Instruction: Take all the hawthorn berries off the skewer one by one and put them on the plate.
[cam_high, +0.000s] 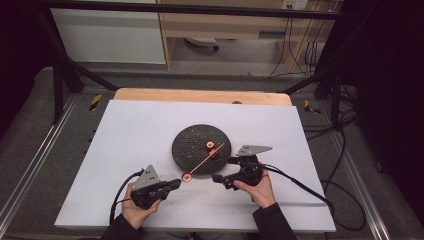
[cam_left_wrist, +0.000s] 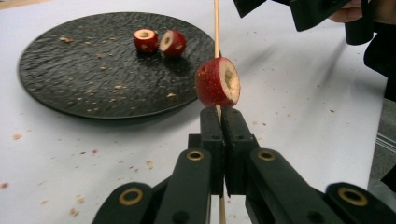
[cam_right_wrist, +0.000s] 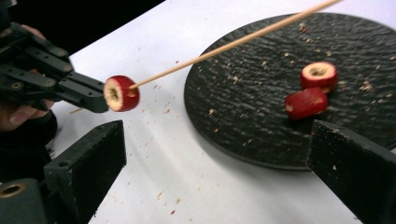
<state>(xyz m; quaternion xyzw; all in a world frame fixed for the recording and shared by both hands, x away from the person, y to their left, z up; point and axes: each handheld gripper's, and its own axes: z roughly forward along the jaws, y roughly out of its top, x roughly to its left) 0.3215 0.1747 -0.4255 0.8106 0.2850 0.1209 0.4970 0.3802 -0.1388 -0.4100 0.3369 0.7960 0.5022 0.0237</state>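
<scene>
Clamping the skewer (cam_left_wrist: 216, 28) tight with one fruit slice (cam_left_wrist: 217, 82) threaded on, left gripper (cam_high: 175, 184); right gripper (cam_high: 224, 169) jaws wide apart, holding nothing, near the plate (cam_high: 186, 145).

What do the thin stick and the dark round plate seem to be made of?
The stick looks like bare pale wood or bamboo: light tan, matte, thin and straight. The plate looks like dark stone or stoneware, possibly slate-like: black, matte, with a rough rippled surface. The look alone does not settle which.
</scene>
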